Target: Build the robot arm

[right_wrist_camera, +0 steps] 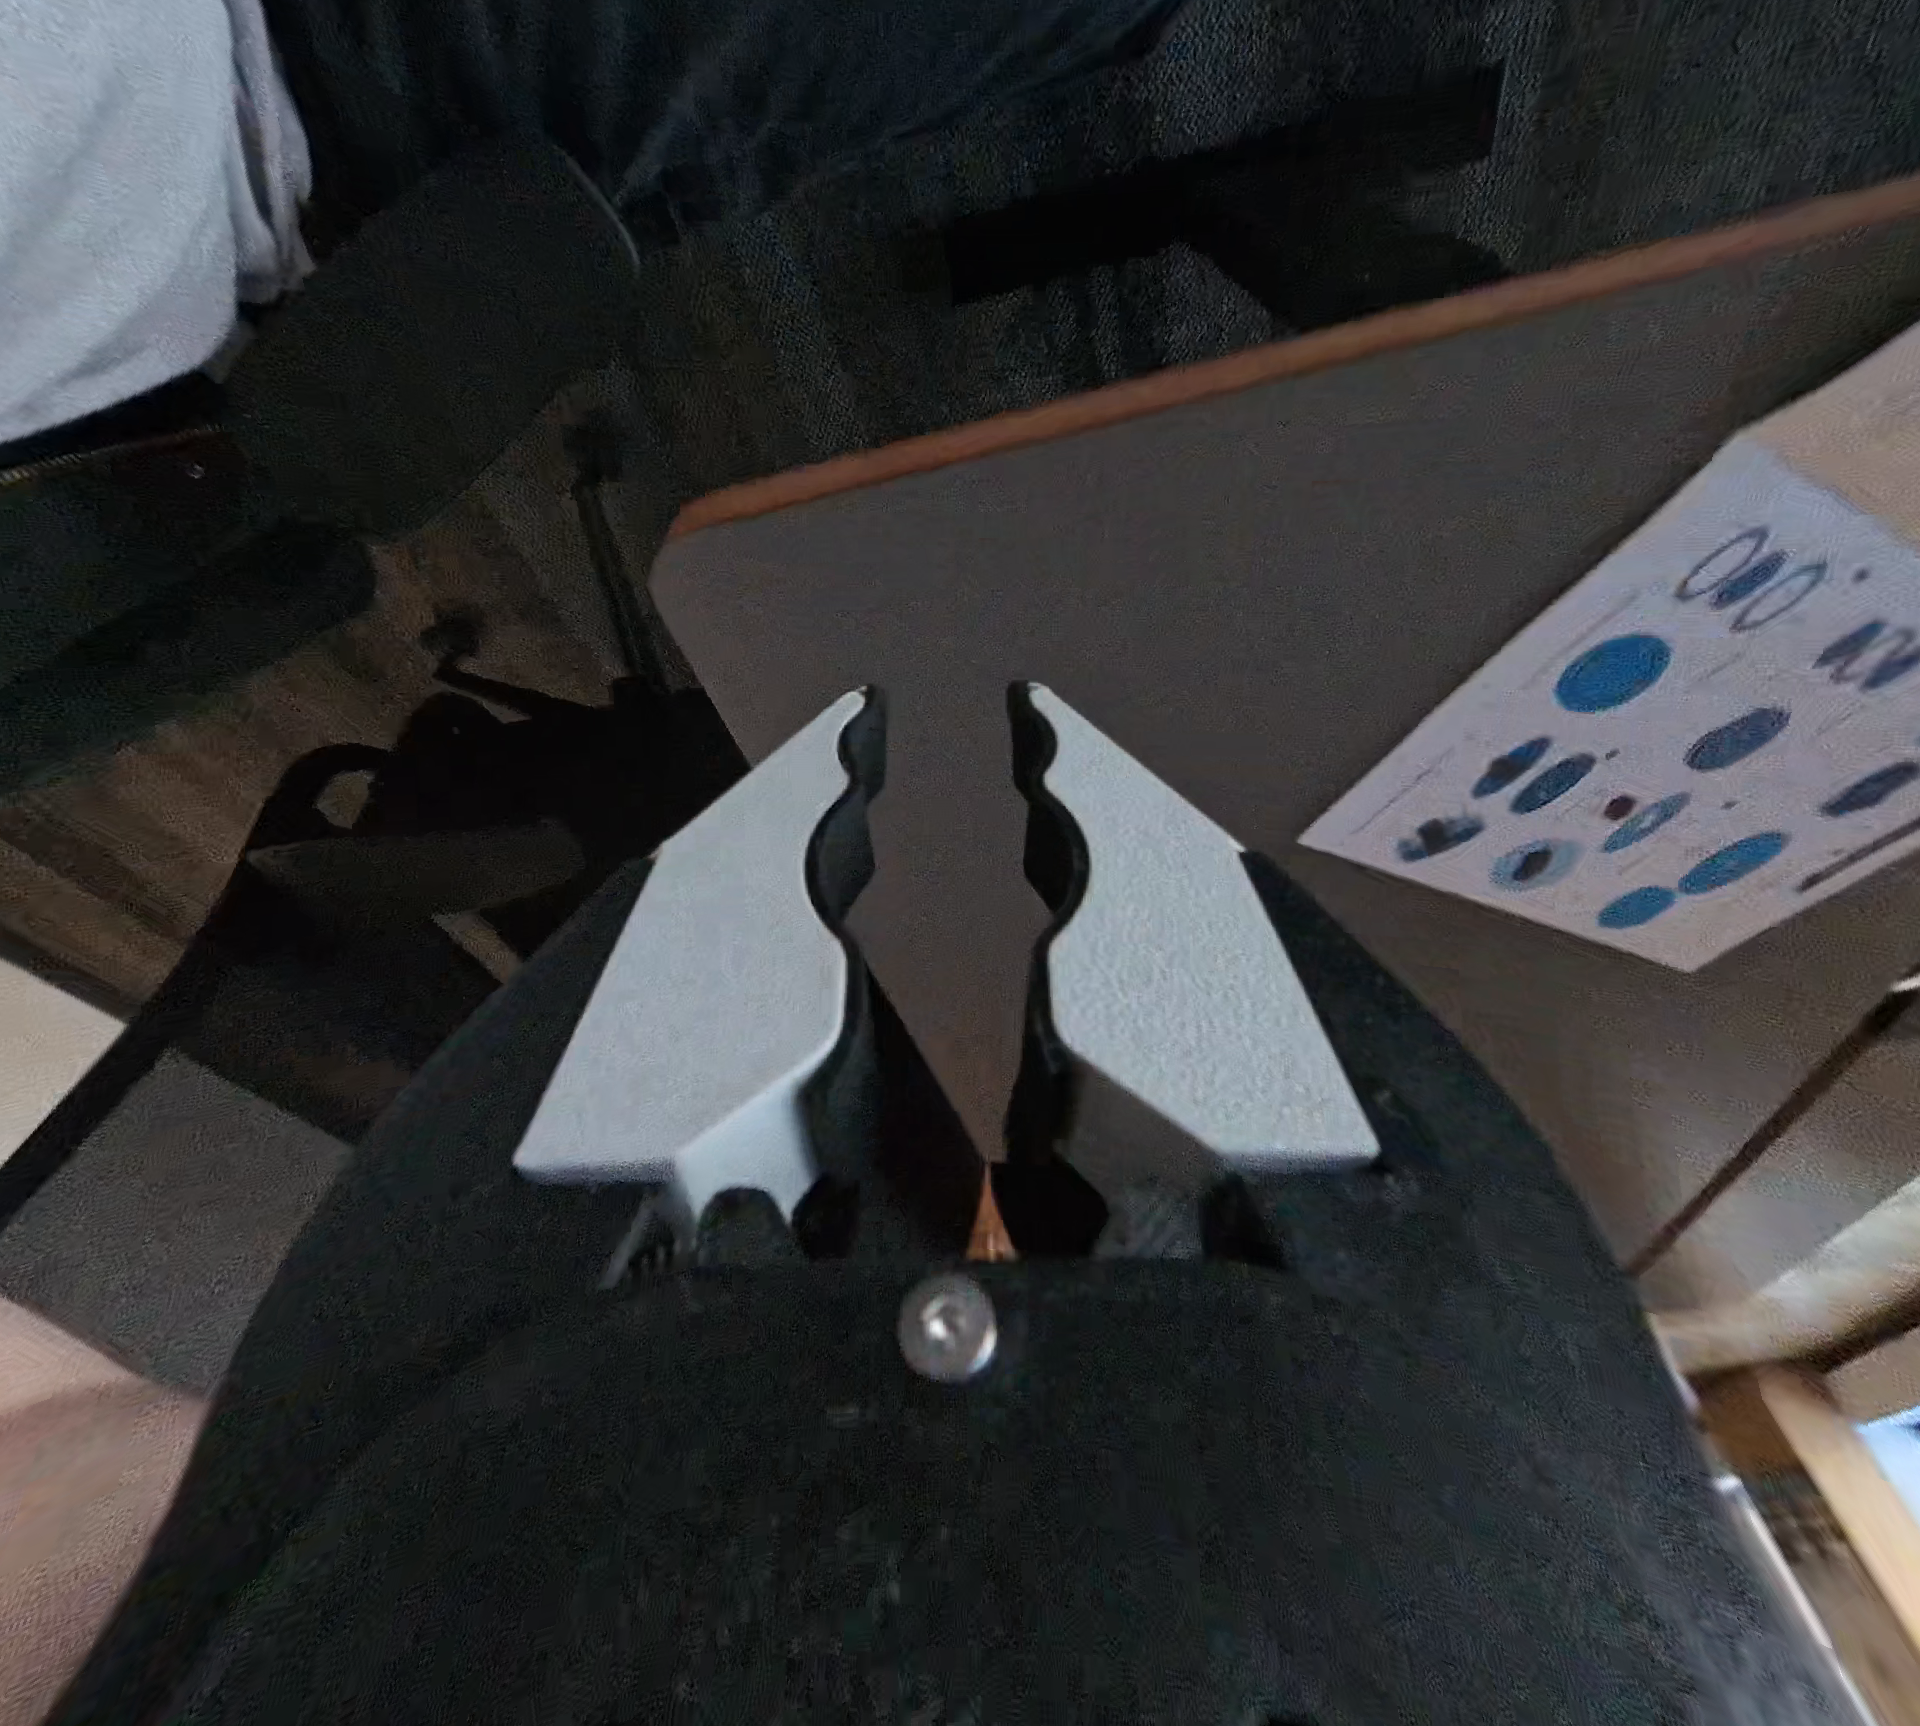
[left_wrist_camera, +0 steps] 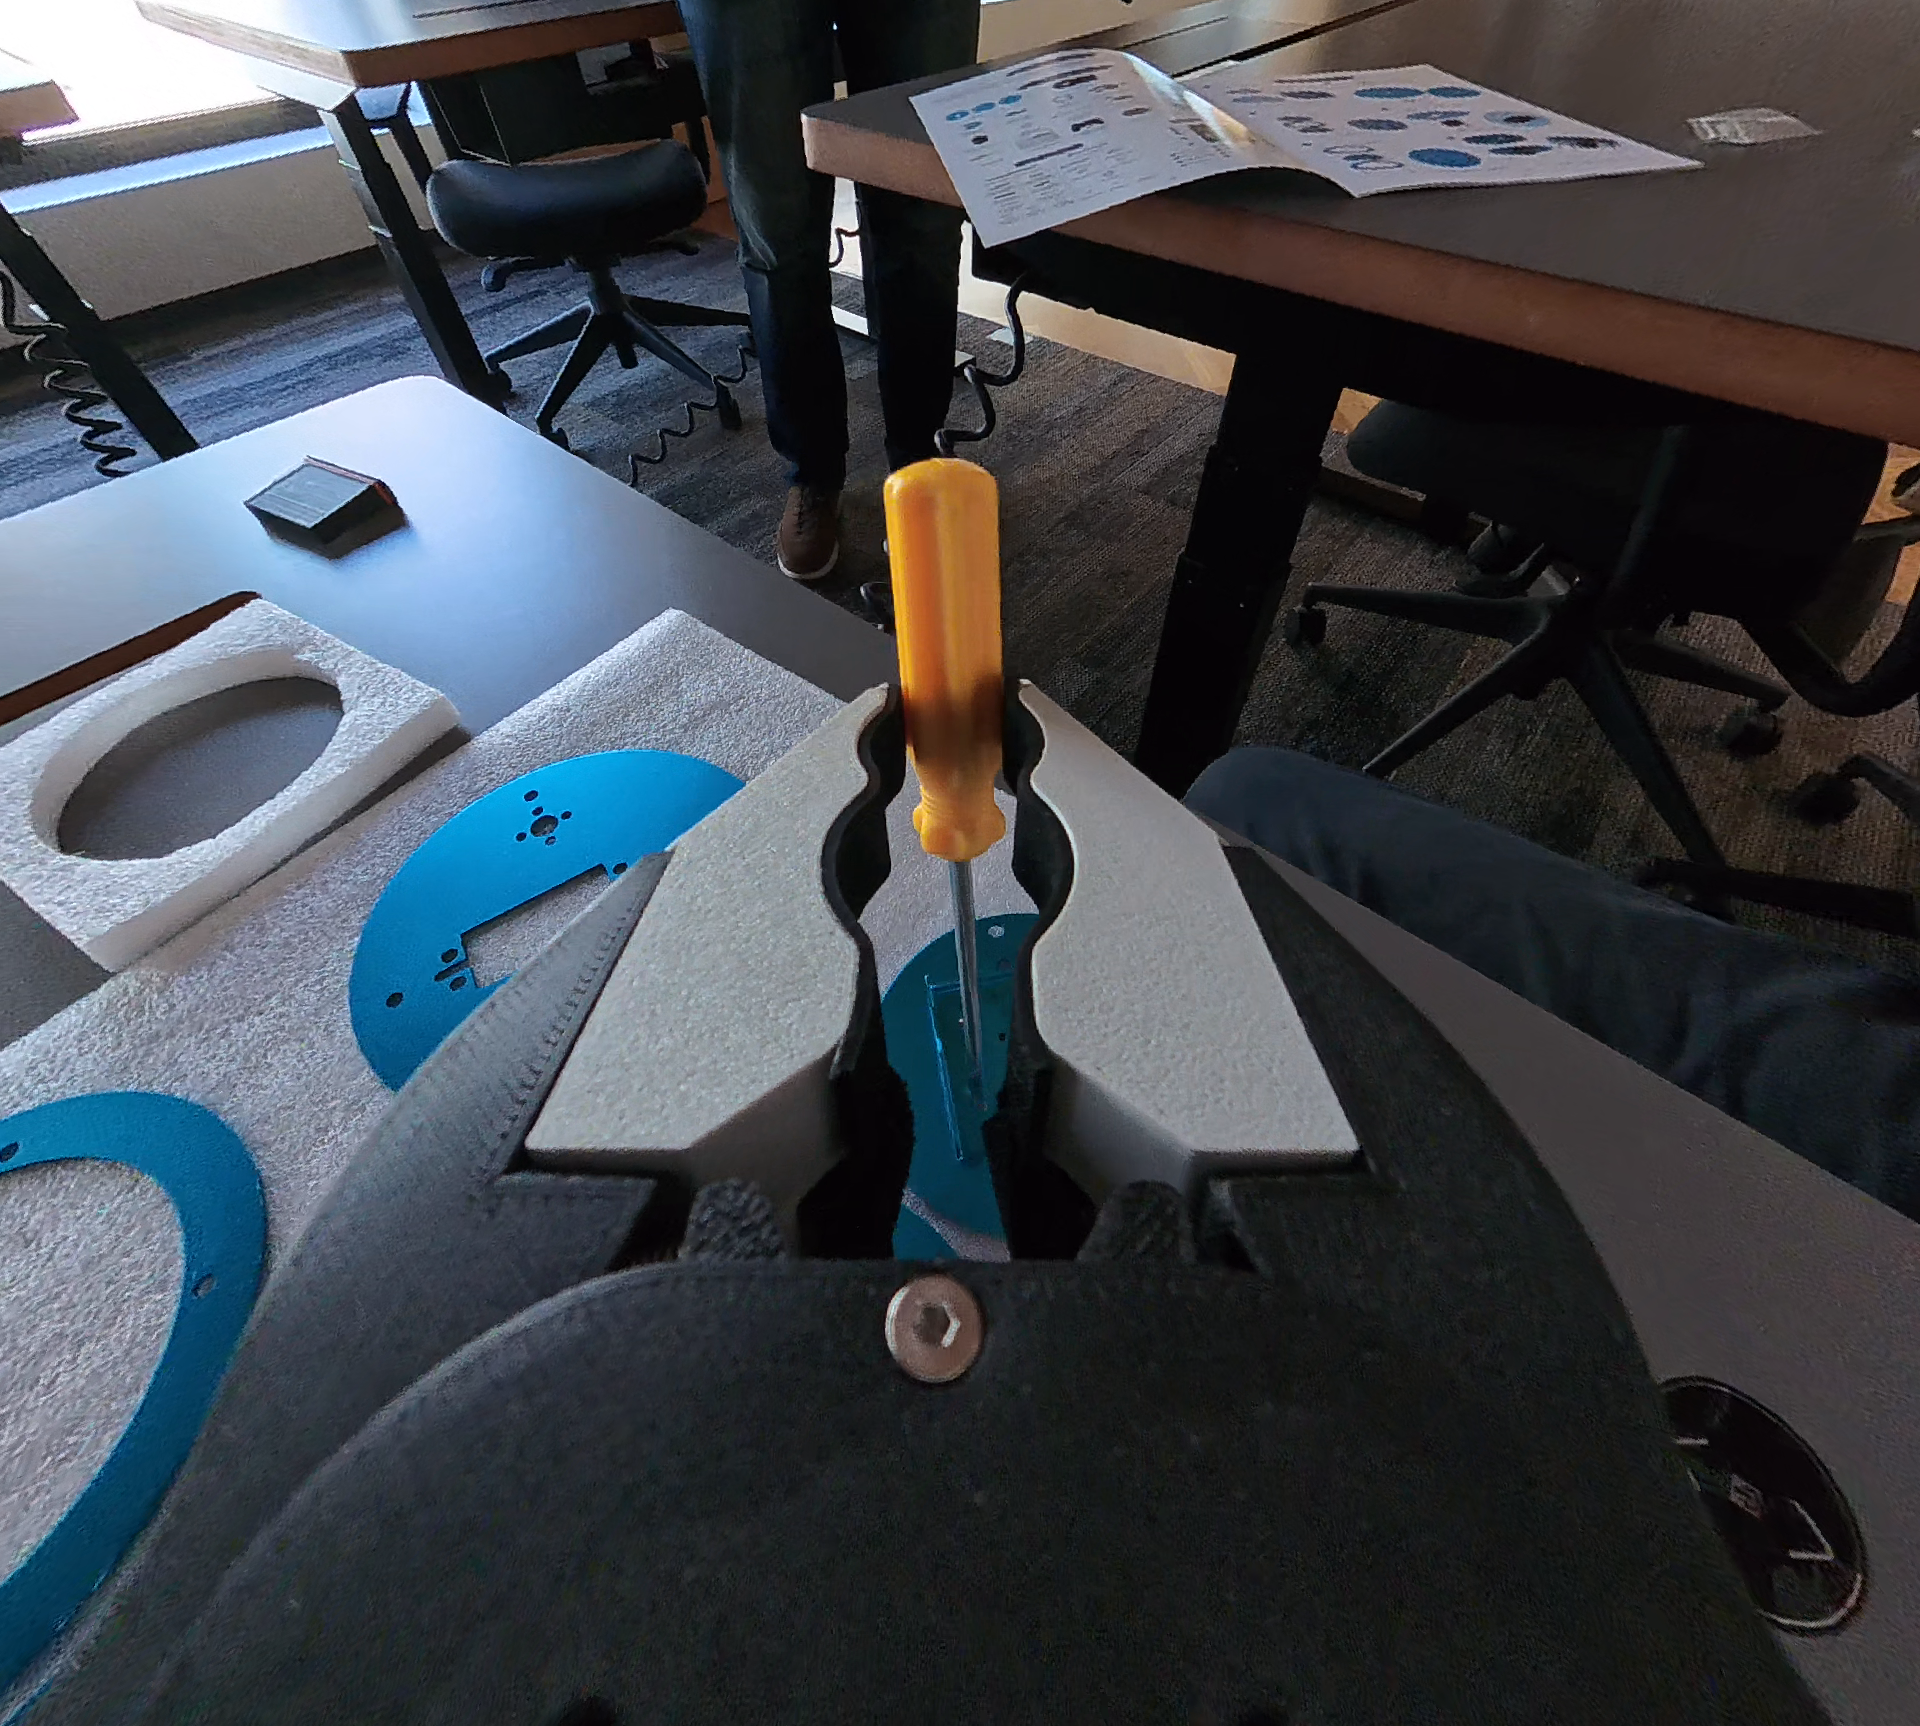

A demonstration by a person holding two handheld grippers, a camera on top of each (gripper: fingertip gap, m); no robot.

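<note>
My left gripper [left_wrist_camera: 951, 720] is shut on the handle of an orange screwdriver [left_wrist_camera: 943, 637], held upright. Its thin metal shaft [left_wrist_camera: 969, 980] points down to a small blue bracket [left_wrist_camera: 961, 1053] on a blue metal disc [left_wrist_camera: 935, 1084] that shows between the fingers. A second blue disc with cut-outs [left_wrist_camera: 499, 887] and a blue ring [left_wrist_camera: 187, 1261] lie to the left on white foam sheet [left_wrist_camera: 260, 1001]. My right gripper [right_wrist_camera: 945, 710] is open and empty, held over the corner of a grey table [right_wrist_camera: 1143, 596].
A white foam block with an oval hole [left_wrist_camera: 208, 762] and a small dark box [left_wrist_camera: 322, 502] lie at the left. An open printed booklet [left_wrist_camera: 1247, 128] lies on the far table; it also shows in the right wrist view [right_wrist_camera: 1662, 741]. A person [left_wrist_camera: 821, 118] stands beyond, near office chairs [left_wrist_camera: 592, 222]. The grippers' ends are close to 40 cm from one another.
</note>
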